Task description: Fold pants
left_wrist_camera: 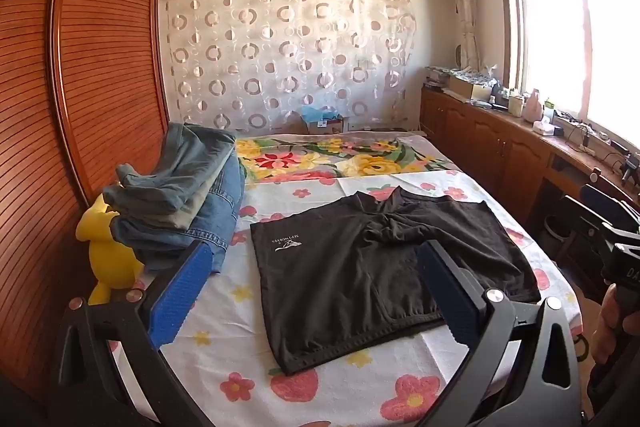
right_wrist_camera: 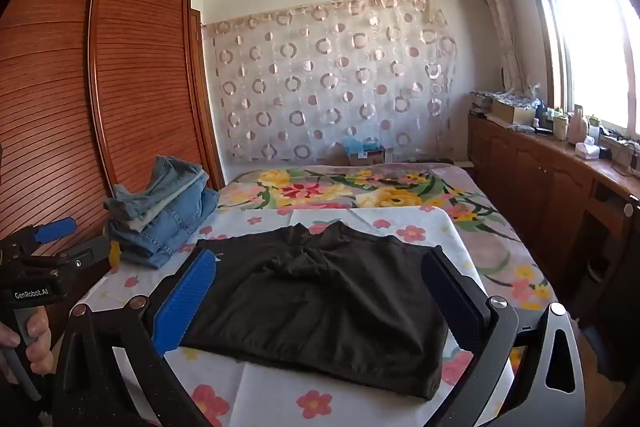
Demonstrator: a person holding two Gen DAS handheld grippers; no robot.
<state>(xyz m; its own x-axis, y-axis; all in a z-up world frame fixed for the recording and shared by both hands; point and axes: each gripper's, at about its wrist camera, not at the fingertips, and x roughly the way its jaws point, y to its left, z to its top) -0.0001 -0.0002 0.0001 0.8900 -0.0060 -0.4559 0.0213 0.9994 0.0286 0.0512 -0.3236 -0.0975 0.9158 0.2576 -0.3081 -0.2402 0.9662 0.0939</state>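
Black shorts (left_wrist_camera: 372,275) lie spread flat on the flowered bed sheet (left_wrist_camera: 240,379), waistband toward me, a small white logo on their left leg. They also show in the right wrist view (right_wrist_camera: 328,303). My left gripper (left_wrist_camera: 316,259) is open and empty, raised above the near edge of the shorts. My right gripper (right_wrist_camera: 324,271) is open and empty, also above the shorts' near side. The left gripper's body shows at the left of the right wrist view (right_wrist_camera: 36,267), held by a hand.
A pile of folded jeans (left_wrist_camera: 180,203) sits at the bed's left side beside a yellow plush toy (left_wrist_camera: 108,259). A wooden wardrobe (left_wrist_camera: 80,87) stands on the left. Wooden cabinets (left_wrist_camera: 500,147) with clutter run under the window on the right.
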